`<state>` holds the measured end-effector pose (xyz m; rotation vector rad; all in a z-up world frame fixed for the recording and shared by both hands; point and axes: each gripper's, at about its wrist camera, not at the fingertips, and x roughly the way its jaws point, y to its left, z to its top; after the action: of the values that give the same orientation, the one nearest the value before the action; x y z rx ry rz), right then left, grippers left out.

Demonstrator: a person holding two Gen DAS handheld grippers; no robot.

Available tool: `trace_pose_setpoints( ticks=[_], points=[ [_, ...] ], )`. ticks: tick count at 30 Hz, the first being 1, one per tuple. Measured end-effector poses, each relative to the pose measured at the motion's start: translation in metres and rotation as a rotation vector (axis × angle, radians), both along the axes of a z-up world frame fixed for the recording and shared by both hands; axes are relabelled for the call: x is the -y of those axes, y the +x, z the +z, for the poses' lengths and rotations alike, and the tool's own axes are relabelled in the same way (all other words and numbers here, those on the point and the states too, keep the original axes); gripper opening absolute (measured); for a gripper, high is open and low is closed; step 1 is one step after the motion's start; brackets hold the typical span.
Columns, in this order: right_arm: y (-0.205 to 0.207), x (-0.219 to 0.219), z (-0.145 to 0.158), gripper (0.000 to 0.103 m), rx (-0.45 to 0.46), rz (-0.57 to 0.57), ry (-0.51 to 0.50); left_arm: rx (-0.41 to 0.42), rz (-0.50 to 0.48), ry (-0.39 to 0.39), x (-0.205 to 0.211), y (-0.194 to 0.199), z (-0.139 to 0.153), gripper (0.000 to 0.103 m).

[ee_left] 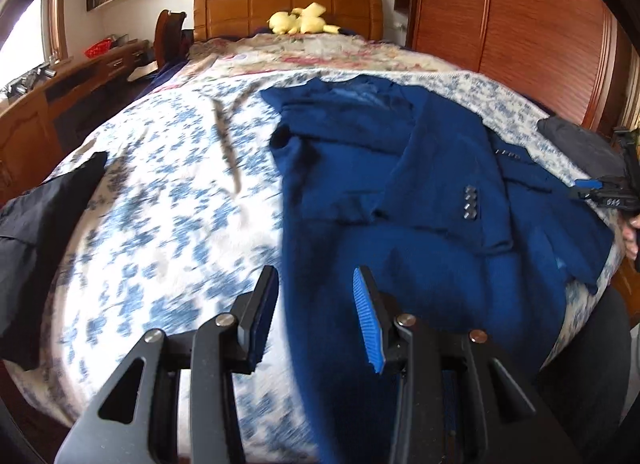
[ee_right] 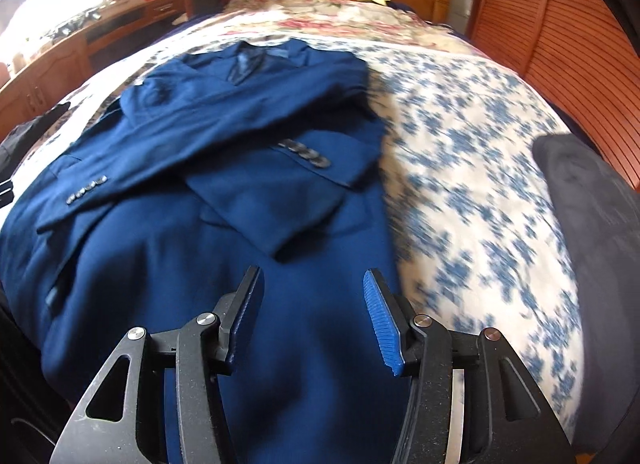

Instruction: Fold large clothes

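A dark blue suit jacket (ee_left: pixel 400 191) lies flat on the bed, collar toward the headboard and both sleeves folded across its front. My left gripper (ee_left: pixel 318 280) hangs open over the jacket's near left edge, where blue cloth meets the flowered quilt (ee_left: pixel 160 203); nothing is between its fingers. In the right wrist view the jacket (ee_right: pixel 224 167) fills the left and middle. My right gripper (ee_right: pixel 314 278) stands open above the jacket's lower part, close to its right edge, with nothing in its gap. The right gripper (ee_left: pixel 582 188) also shows small at the jacket's far right side.
A black garment (ee_left: pixel 36 223) lies at the bed's left edge and a dark grey one (ee_right: pixel 592 223) at its right. A yellow plush toy (ee_left: pixel 300 19) rests by the wooden headboard. A wardrobe (ee_left: pixel 500 23) stands right, a desk (ee_left: pixel 60 83) left. A person's dark-clad leg (ee_left: pixel 592 344) is near.
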<state>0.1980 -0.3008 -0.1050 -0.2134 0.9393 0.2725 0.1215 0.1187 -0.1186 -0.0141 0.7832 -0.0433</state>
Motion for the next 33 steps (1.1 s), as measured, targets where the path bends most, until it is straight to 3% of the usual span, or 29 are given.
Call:
trace_pose_setpoints(
  ticks=[4, 14, 18, 20, 25, 28, 29, 31, 33],
  points=[
    [-0.008, 0.017, -0.001, 0.053, -0.009, -0.012, 0.000, -0.043, 0.018, 0.059, -0.008, -0.007, -0.003, 0.037],
    [-0.016, 0.032, -0.018, 0.056, -0.093, 0.007, 0.011, -0.159, -0.002, 0.040, -0.019, 0.009, -0.030, 0.042],
    [-0.019, 0.031, -0.019, 0.057, -0.081, 0.017, 0.004, -0.167, 0.013, 0.059, -0.019, 0.018, -0.035, 0.056],
    [-0.020, 0.031, -0.019, 0.058, -0.074, 0.018, 0.009, -0.171, 0.020, 0.064, -0.019, 0.022, -0.036, 0.056],
    [-0.020, 0.035, -0.020, 0.058, -0.077, 0.021, 0.056, -0.182, 0.046, 0.075, -0.017, 0.028, -0.035, 0.057],
    [-0.019, 0.038, -0.022, 0.057, -0.117, 0.058, 0.150, -0.182, 0.054, 0.079, -0.013, 0.024, -0.033, 0.057],
    [-0.019, 0.038, -0.022, 0.056, -0.117, 0.065, 0.157, -0.179, 0.053, 0.067, -0.011, 0.021, -0.031, 0.056],
    [-0.020, 0.037, -0.021, 0.035, -0.125, 0.098, 0.189, -0.181, 0.036, 0.034, -0.007, 0.015, -0.028, 0.054],
    [-0.022, 0.035, -0.019, 0.023, -0.122, 0.121, 0.206, -0.178, 0.020, 0.023, -0.002, 0.009, -0.025, 0.047]
  ],
)
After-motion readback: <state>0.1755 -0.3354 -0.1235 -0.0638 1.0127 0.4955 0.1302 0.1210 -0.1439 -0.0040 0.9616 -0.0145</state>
